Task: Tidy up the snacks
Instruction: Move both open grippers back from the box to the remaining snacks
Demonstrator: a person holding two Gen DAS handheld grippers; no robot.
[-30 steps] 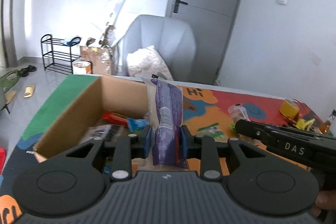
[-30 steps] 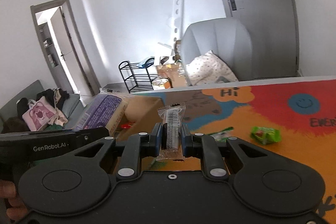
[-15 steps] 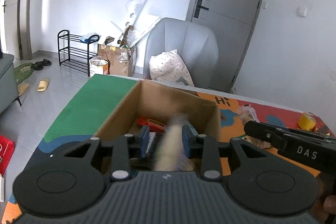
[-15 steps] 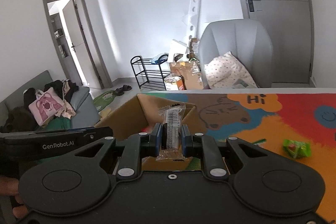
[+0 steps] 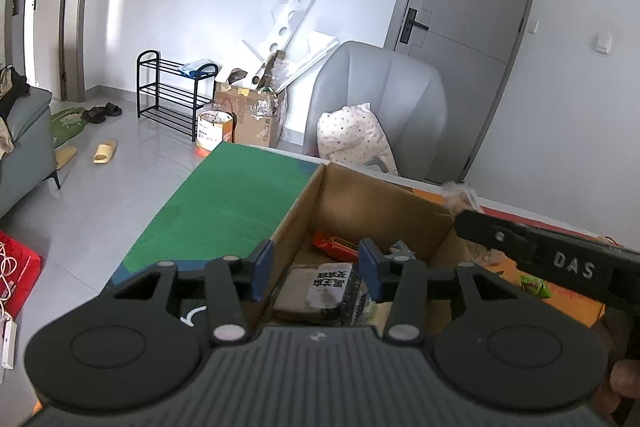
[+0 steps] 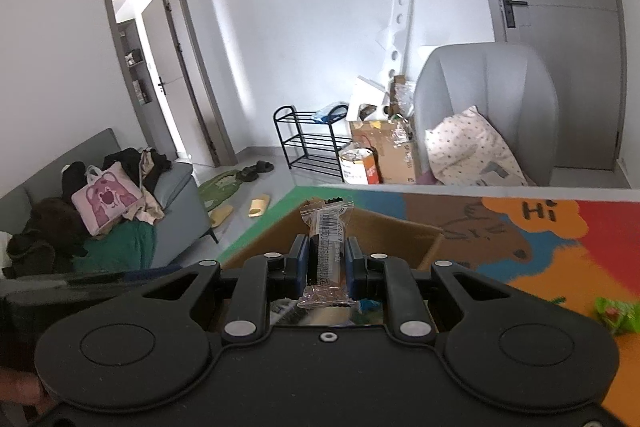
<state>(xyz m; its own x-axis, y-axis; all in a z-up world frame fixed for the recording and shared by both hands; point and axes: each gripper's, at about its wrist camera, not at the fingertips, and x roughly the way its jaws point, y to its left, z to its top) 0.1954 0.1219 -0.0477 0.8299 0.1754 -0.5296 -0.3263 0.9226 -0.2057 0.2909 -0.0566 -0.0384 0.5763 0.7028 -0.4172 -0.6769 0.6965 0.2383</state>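
Covering the table is a bright cartoon-printed mat in green, orange and red, and on it near the green corner stands the open brown cardboard box, where the snacks are being gathered. Inside lie a red foil packet by the far wall and a dark packet with a white printed label nearer the camera. A small green wrapped snack waits loose on the orange part of the mat, well apart from the box.

The left gripper hangs over the near left wall of the box; its jaws have just been opening and stand moderately apart with nothing between them, so its load seems delivered.

The right gripper is clamped narrowly on a small clear-wrapped dark snack bar, held upright, with the box opening directly ahead and below. The step in hand is judged to be dropping this bar in. To do it well, the person should carry the bar past the near wall, clear of the left gripper, lower it close to the packets, and only then part the jaws so the light wrapper does not flutter outside or catch on the rim.
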